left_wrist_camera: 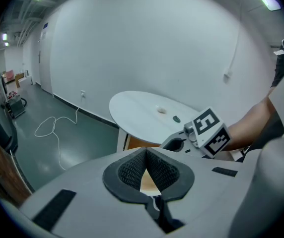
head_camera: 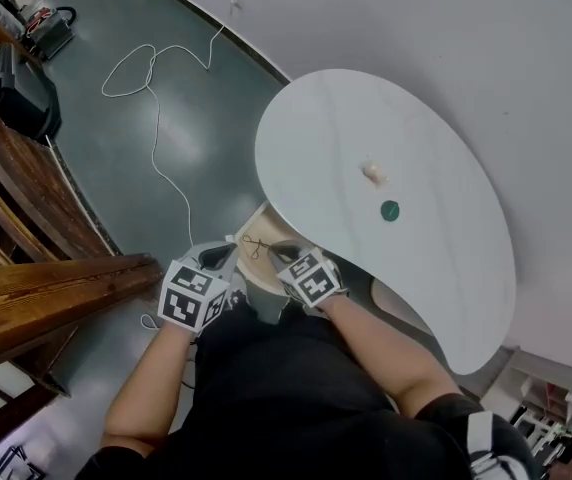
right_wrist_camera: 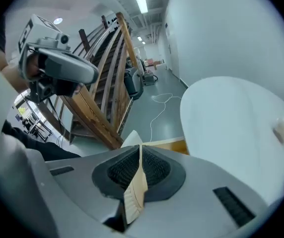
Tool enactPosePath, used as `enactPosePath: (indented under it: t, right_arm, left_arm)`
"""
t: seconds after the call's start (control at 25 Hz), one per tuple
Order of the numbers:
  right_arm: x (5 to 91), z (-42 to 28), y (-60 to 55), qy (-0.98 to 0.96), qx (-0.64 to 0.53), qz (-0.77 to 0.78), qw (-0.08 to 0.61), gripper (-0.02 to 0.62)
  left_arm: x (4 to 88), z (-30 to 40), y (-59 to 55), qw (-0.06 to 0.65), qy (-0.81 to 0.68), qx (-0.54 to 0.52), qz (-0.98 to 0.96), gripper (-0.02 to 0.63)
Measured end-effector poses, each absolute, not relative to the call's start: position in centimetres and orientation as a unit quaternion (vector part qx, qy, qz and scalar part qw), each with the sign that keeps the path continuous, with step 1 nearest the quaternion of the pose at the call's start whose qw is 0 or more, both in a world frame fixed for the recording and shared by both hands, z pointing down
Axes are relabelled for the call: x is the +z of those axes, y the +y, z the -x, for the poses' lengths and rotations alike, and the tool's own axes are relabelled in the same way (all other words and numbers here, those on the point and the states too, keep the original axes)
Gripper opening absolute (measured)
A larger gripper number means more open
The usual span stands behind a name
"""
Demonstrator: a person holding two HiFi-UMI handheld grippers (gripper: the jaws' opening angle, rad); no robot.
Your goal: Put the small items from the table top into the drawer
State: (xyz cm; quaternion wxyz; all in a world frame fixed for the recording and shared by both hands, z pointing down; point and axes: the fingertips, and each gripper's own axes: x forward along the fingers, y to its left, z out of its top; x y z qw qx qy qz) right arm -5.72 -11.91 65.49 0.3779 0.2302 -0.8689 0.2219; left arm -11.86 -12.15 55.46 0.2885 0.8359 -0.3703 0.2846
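Observation:
A white kidney-shaped table [head_camera: 416,148] carries a small beige item [head_camera: 373,173] and a round green item [head_camera: 390,210]. Below its near-left edge a pale wooden drawer [head_camera: 256,226] stands pulled out, with a thin stringy thing lying in it. My right gripper [head_camera: 284,253] hovers over the drawer, and the right gripper view shows it [right_wrist_camera: 140,151] shut on a thin cream flat piece [right_wrist_camera: 134,195]. My left gripper [head_camera: 214,258] is just left of the drawer. In its own view its jaws [left_wrist_camera: 146,152] meet at the tips with nothing between them.
A wooden stair rail [head_camera: 36,208] runs along the left, close to my left arm. A white cable [head_camera: 151,78] loops over the grey-green floor and dark bags [head_camera: 16,93] sit at the far left. A white wall lies behind the table.

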Motion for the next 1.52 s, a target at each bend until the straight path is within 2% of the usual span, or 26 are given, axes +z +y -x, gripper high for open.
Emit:
enactPosePath:
  t: [0.28, 0.56, 0.84, 1.08, 1.52]
  right_arm:
    - [58.7, 2.3, -12.8, -0.884, 0.183, -0.287, 0.321, 0.018]
    - [57.7, -5.3, -15.3, -0.856, 0.192, -0.376, 0.297, 0.018]
    - [59.2, -14.7, -16.9, -0.803, 0.201, -0.464, 0.314, 0.017]
    - [61.1, -22.2, -19.1, -0.743, 0.202, -0.530, 0.355, 0.018]
    - [63.8, -24.5, -21.4, -0.738, 0.173, -0.508, 0.410, 0.061]
  left_arm:
    - [54.1, 8.6, -12.3, 0.257, -0.342, 0.286, -0.857, 0.014]
    - [53.5, 5.1, -11.8, 0.234, -0.314, 0.295, -0.872, 0.014]
    - [52.4, 2.9, -11.9, 0.212, -0.306, 0.296, -0.880, 0.014]
    - [52.1, 2.3, -11.8, 0.210, -0.315, 0.301, -0.875, 0.014]
    - [52.3, 3.2, -12.1, 0.224, -0.352, 0.300, -0.858, 0.014]
